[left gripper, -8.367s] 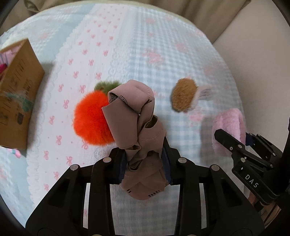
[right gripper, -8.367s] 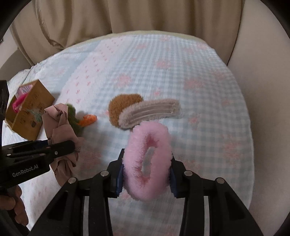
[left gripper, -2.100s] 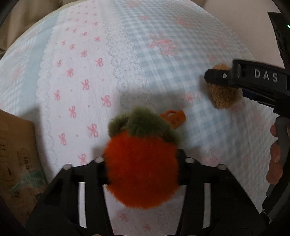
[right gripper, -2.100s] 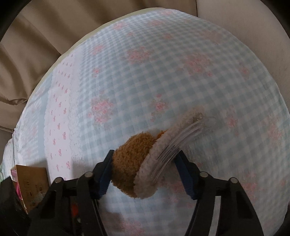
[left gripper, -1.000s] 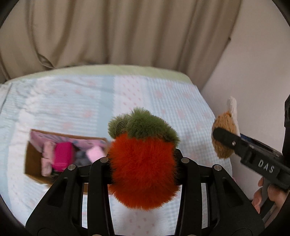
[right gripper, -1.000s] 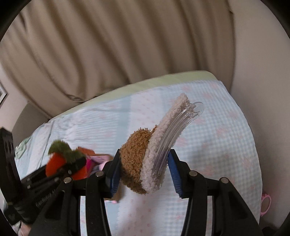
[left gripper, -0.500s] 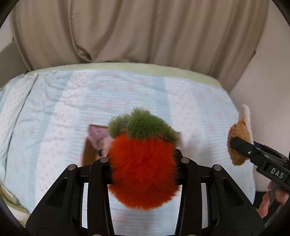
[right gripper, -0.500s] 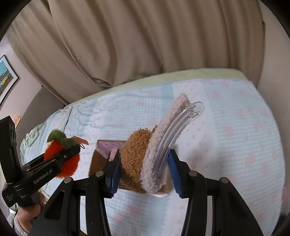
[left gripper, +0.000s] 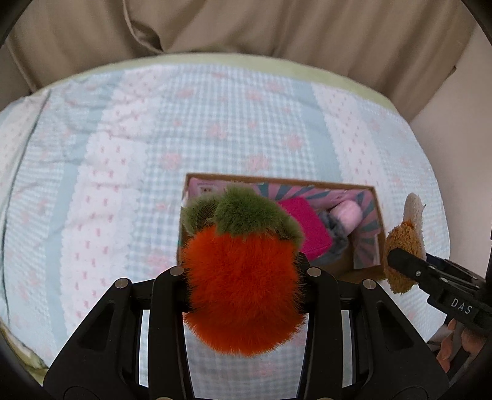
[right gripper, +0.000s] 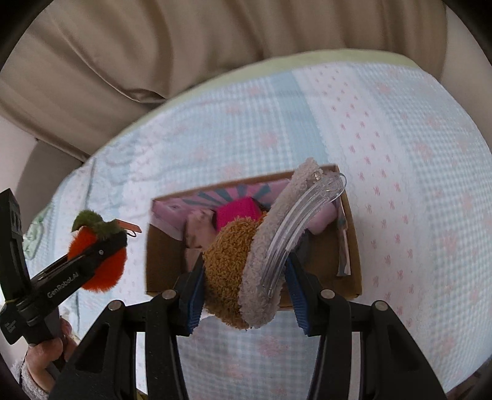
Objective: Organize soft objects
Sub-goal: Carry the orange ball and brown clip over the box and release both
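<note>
Orange fur fills the lower middle of the left wrist view: the fluffy orange plush with its green tuft is clamped between the fingers of the left gripper, and the fur hides both fingertips and the near left part of the cardboard box behind it. In the right wrist view the same plush shows small at the left, with an orange tag sticking out from its top and a black finger crossing its front.

The right gripper is closed on the brown-and-cream fuzzy hair clip, whose clear plastic curve rises over the box. The clip covers the middle of the box's contents. From the left wrist view only part of this clip is seen, near the bed's right edge, with the right gripper cut off by the frame and a few of the holder's fingertips just showing low at the right.

The box sits on the blue-and-pink checked bedspread, toward the bed's right side. Inside it, a bright pink block, a pale pink fluffy piece and something grey are partly visible; what the grey item is cannot be made out. A beige curtain hangs beyond the far edge of the bed.
</note>
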The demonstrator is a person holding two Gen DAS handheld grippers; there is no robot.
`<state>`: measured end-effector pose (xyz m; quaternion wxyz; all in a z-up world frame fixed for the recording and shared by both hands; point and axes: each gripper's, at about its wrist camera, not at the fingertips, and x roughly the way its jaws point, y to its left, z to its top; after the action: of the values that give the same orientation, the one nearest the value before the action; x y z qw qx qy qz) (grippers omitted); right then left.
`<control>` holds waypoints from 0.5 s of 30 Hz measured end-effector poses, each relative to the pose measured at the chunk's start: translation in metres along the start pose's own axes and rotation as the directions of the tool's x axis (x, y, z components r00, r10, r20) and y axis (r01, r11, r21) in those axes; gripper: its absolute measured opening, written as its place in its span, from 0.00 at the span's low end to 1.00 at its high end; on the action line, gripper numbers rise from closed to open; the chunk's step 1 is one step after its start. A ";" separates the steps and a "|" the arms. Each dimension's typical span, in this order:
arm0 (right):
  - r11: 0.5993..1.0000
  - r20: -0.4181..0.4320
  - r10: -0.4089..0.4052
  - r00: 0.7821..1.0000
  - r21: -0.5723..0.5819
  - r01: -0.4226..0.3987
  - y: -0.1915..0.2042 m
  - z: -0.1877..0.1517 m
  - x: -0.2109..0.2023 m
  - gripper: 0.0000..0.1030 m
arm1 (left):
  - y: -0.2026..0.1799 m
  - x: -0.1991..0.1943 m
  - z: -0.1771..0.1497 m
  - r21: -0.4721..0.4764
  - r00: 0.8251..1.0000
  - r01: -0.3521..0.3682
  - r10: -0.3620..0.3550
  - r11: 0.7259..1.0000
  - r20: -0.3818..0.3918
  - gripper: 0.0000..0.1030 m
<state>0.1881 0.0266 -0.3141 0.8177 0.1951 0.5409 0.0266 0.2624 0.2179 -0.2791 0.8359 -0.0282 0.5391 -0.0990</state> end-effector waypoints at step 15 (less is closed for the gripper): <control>0.983 -0.095 -0.181 0.979 -0.026 0.180 -0.026 0.008 0.078 0.56 | -0.001 0.099 0.015 0.061 0.992 0.019 -0.011 0.998 -0.128 0.60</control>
<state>0.2235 0.0202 -0.3887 0.7912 0.1368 0.5951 -0.0338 0.3153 0.1962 -0.3610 0.7994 0.0001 0.5880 -0.1235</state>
